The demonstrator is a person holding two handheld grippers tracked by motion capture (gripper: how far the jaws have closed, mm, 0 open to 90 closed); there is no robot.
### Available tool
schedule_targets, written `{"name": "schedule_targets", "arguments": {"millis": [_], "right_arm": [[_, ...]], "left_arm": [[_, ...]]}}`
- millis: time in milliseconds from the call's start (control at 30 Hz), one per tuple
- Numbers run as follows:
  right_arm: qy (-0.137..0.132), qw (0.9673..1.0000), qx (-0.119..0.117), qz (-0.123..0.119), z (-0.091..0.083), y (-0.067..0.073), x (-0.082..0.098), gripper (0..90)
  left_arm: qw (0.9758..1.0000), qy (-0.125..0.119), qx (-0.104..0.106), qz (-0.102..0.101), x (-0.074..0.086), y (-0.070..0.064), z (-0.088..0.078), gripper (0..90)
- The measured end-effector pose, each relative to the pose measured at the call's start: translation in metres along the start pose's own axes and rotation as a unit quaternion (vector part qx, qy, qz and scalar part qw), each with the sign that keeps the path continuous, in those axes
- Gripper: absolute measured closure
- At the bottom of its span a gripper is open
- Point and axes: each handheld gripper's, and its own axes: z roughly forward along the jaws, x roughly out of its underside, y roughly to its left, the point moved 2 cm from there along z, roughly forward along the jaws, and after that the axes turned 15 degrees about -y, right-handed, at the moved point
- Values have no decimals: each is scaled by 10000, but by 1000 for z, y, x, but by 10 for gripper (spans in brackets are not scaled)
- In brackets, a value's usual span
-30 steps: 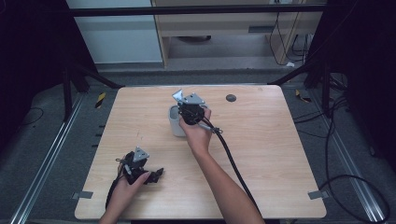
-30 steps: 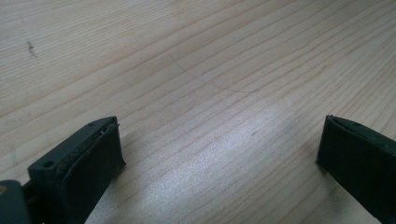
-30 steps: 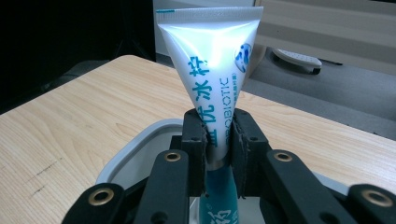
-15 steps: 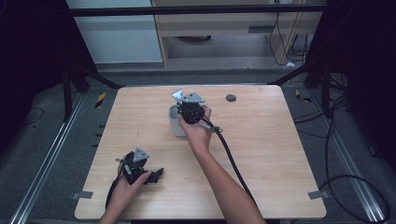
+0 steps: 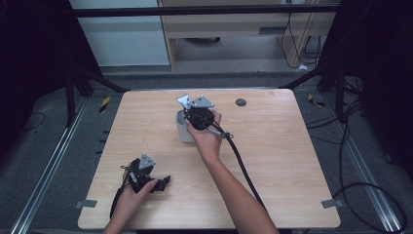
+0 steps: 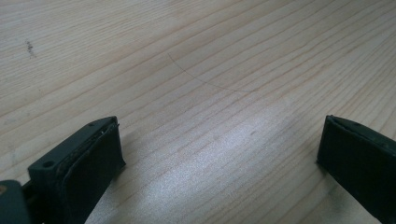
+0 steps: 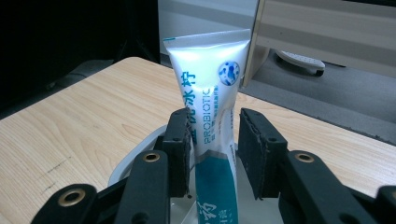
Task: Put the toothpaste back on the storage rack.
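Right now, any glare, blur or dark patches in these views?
Left gripper view: a bright sheen on the table between the claw tips, whose near parts are soft. Right gripper view: glare whitens the top of the tube; the background is blurred. High view: the table's surroundings are very dark, the tabletop evenly lit.

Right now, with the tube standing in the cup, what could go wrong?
1. The right gripper has just been opening around the tube; one pad looks close to it, so pulling away might drag it out.
2. The tube stands tall above the cup and could tip it over.
3. The cable lies across the table and may snag.
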Motion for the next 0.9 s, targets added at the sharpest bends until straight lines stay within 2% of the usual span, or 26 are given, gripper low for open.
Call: {"name": "schedule_targets", "arguments": {"millis": [900], "right_arm": [[51, 9999, -63, 78, -11, -6, -1, 574]], "left_arm": [[10000, -1, 0, -1, 0, 0, 0, 0]]}}
